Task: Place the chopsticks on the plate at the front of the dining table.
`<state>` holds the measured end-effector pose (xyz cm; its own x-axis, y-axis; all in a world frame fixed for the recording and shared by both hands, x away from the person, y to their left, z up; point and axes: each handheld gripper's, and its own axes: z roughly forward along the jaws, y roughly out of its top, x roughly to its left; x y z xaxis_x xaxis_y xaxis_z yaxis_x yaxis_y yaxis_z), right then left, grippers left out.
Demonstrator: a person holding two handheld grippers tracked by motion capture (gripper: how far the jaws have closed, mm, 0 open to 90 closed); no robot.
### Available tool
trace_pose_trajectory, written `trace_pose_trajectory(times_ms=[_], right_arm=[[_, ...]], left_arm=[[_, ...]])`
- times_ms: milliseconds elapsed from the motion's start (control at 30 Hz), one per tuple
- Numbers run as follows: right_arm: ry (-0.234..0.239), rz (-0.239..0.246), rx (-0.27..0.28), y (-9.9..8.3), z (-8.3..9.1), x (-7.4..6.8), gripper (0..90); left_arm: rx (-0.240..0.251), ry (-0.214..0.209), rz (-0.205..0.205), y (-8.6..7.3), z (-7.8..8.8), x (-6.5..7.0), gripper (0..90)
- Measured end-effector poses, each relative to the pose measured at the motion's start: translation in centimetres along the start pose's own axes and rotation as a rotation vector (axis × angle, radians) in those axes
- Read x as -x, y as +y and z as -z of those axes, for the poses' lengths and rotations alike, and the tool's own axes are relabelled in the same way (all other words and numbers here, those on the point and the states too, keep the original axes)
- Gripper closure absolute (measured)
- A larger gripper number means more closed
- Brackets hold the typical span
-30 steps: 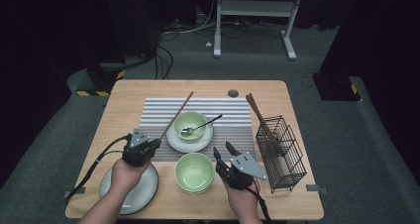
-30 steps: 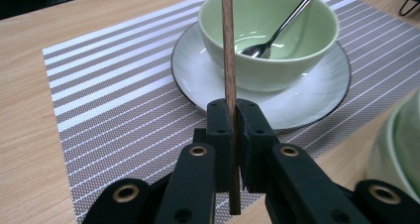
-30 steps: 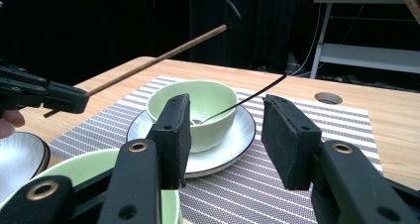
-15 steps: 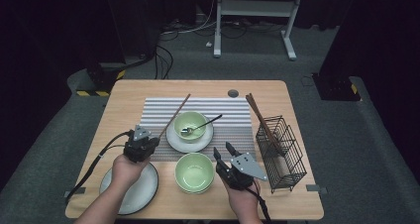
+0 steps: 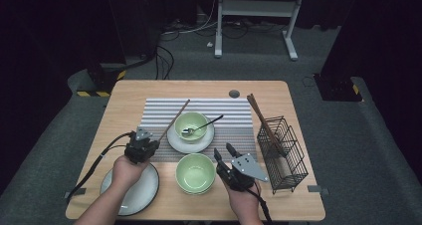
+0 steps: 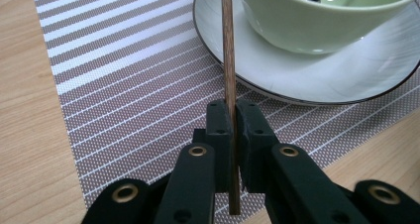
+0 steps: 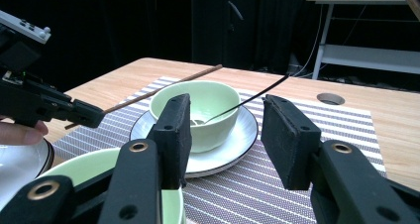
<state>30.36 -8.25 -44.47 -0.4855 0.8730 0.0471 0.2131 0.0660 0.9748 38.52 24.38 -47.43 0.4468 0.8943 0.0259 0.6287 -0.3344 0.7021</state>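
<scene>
High view: left gripper sits at the mat's near-left edge, clamped on the near end of one wooden chopstick that runs up and away over the mat, just left of the saucer with the green bowl and the spoon in it. Other chopsticks already stand leaning in the wire basket at the table's right, so judged part done: this stick is grabbed but not yet lifted clear or carried across. Right gripper idle beside the near green bowl, jaws apart, nothing between. Grey plate under left hand. Left gripper view: jaws pressed together on the chopstick, stick running straight up between the pads, short tail poking out below; its far part looks close to the saucer rim, touching or not can't tell. Right gripper view: right gripper jaws held apart and empty, looking at the bowl with spoon handle; left gripper visible at left holding the chopstick near level. Left to do, as a guess: raise it, move to basket, drop in.
</scene>
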Motion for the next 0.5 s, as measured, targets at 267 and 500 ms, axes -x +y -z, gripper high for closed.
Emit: trace_pose_trajectory(times_ms=[267, 500], right_arm=[[-0.003, -0.002, 0.006, 0.10, 0.06, 0.10, 54.1], [-0.003, -0.011, 0.010, 0.17, 0.04, 0.19, 53.9]], left_arm=[[-0.051, -0.014, -0.006, 0.04, -0.52, 0.00, 84.6], [-0.085, -0.036, -0.010, 0.06, -0.99, 0.02, 84.6]])
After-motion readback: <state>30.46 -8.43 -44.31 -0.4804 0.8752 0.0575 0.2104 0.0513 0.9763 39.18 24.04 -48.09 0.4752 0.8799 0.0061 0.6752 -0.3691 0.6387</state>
